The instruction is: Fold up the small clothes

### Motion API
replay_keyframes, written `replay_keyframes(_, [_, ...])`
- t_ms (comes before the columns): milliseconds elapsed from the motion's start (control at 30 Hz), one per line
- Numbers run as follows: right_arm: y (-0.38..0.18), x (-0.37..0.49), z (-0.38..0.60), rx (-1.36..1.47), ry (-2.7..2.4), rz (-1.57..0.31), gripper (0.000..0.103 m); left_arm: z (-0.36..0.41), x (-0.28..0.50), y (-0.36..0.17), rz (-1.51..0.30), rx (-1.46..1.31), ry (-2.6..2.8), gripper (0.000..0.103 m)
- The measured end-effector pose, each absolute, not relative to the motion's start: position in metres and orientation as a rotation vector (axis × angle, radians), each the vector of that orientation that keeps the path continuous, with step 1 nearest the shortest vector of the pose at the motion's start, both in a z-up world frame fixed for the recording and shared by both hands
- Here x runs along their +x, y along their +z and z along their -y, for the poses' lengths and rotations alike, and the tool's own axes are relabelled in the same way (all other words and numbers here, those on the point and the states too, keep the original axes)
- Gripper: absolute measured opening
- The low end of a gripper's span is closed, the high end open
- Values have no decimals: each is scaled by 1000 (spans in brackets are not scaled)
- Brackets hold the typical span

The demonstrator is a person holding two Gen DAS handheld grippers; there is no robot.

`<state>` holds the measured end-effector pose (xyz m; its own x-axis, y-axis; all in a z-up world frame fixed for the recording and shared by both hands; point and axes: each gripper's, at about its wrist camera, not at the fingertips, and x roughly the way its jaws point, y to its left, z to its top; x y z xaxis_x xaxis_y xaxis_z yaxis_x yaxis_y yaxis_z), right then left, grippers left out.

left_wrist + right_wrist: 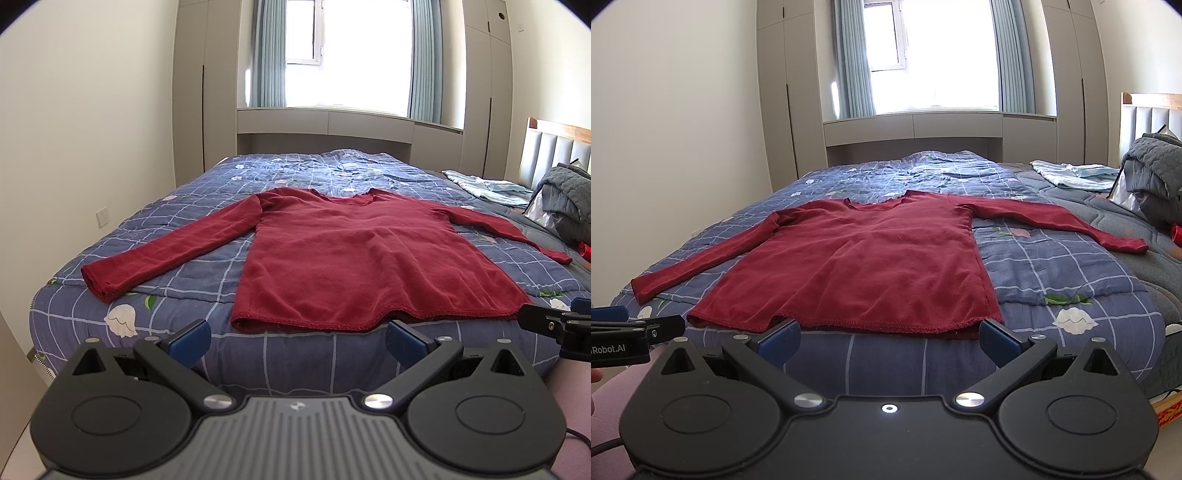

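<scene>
— While both grippers hang at the foot of the bed (110, 229), where does the garment lie?

— Flat on the blue checked quilt (1052, 266). It is a dark red long-sleeved top (354, 258), spread face-up with its hem along the near edge of the mattress and its neckline toward the window (354, 51).

— And the sleeves?

— Both stretched outward and slightly toward the near side. The one on the left ends close to the bed's left edge; the other reaches toward a heap of grey bedding (1156, 162) by the headboard (554, 147).

— How do the jaws stand?

— The left gripper (297, 338) has its jaws spread wide, holding nothing, its blue pads (190, 338) just short of the hem. The right gripper (888, 338) is likewise wide apart and empty, with its pads (995, 338) just below the hem's right corner.

— Do the two tools see each other?

— Yes, each shows at the other view's side edge.

— Anything else on the bed?

— A light blue cloth (1075, 173) lies beyond the right sleeve, well apart from the top.
</scene>
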<state>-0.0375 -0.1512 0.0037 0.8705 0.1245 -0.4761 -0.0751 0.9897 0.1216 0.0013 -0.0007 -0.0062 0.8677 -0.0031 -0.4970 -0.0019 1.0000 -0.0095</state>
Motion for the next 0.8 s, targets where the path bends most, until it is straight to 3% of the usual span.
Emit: replay_keyframes(800, [-3,-26,152,113,109,-594,103,-6,20,-15,-653,-52,-10,103])
